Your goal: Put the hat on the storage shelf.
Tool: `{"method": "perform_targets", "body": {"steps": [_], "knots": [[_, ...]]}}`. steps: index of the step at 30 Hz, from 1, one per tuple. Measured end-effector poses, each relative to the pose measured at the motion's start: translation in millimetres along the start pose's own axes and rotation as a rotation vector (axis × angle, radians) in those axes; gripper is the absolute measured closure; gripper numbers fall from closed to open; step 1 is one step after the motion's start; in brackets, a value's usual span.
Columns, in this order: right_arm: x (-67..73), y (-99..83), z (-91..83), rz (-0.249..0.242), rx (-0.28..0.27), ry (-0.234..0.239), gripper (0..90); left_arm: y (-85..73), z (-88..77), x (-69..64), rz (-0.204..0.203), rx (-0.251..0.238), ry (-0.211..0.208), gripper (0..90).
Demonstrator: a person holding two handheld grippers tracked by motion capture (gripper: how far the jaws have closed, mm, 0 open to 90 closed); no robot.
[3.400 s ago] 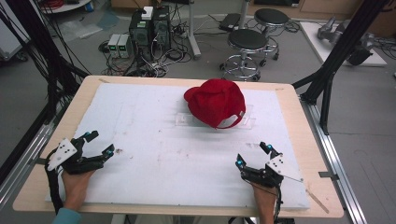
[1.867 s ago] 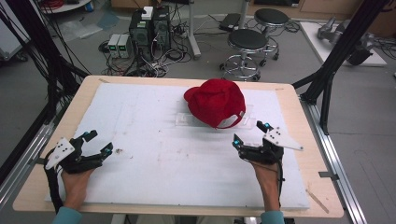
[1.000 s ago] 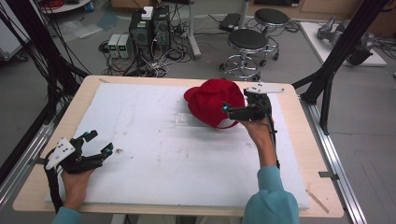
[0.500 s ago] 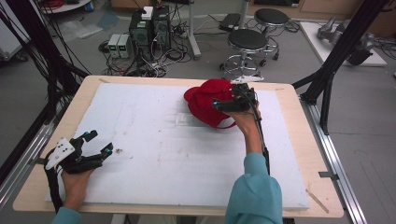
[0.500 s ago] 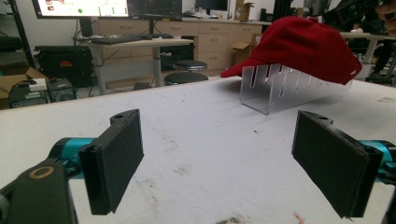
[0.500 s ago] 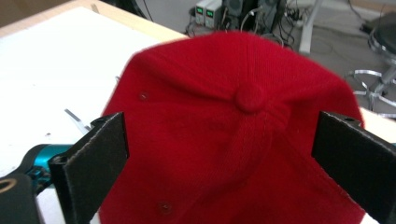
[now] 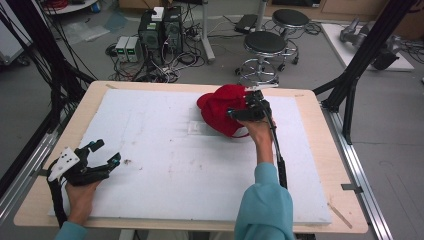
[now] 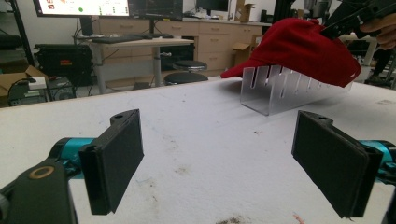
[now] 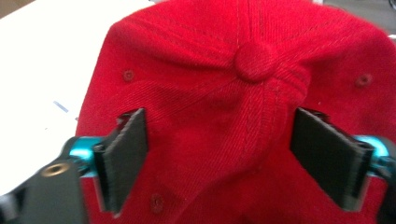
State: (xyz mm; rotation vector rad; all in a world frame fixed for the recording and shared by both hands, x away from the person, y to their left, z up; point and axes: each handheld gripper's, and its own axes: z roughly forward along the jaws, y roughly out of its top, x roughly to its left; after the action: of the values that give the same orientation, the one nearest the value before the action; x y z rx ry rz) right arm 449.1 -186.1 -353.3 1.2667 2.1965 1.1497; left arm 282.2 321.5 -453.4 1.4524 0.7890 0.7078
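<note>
White foam board (image 7: 165,165) on a wooden table (image 7: 320,107); stools (image 7: 266,44) behind. Right gripper (image 7: 239,114) jaws closing over the cap (image 7: 220,107); left gripper (image 7: 102,157) jaws wide, empty.

Cap on a rack, far right of the desk.
The cap (image 7: 223,106) sits on the slotted rack (image 8: 275,88); right tongs (image 7: 234,114) over it, left tongs (image 7: 106,154) near-left.

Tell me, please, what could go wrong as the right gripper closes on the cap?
The right gripper, its jaws just closing, straddles loose crown fabric of the cap; it may pinch only a fold and slip. The cap rests on a clear slotted stand; a careless lift could drag or tip it.
</note>
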Motion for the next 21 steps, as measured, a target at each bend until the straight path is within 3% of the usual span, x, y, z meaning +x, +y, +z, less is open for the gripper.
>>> {"method": "perform_targets", "body": {"steps": [1, 6, 7, 9, 12, 13, 14, 21], "knots": [[0.0, 0.0, 0.0, 0.000, 0.000, 0.000, 24.1, -0.1, 0.1, 0.0, 0.000, -0.001, 0.000, 16.7], [4.2, -1.1, 4.2, 0.006, 0.023, -0.045, 46.8, 0.0, 0.1, -0.1, 0.001, -0.001, -0.002, 16.7], [4.2, -1.1, 4.2, 0.006, 0.023, -0.045, 46.8, -0.1, 0.0, 0.0, 0.001, -0.001, 0.000, 16.7], [7.2, -0.6, 4.6, 0.000, 0.025, -0.064, 60.0, -0.1, 0.0, 0.0, 0.000, -0.001, -0.001, 16.7], [9.3, 0.3, 3.4, -0.006, 0.028, -0.074, 72.0, 0.0, 0.0, 0.0, 0.000, -0.001, -0.001, 16.7], [9.3, 0.3, 3.4, -0.006, 0.028, -0.074, 72.0, -0.1, 0.0, 0.0, 0.000, -0.001, -0.001, 16.7], [11.4, 1.0, 2.1, -0.012, 0.025, -0.085, 81.2, -0.1, 0.0, 0.0, -0.001, -0.001, -0.001, 16.7], [17.7, 3.9, -2.8, -0.044, 0.005, -0.108, 87.1, 0.0, 0.0, 0.0, 0.003, 0.000, -0.002, 16.7]]}}
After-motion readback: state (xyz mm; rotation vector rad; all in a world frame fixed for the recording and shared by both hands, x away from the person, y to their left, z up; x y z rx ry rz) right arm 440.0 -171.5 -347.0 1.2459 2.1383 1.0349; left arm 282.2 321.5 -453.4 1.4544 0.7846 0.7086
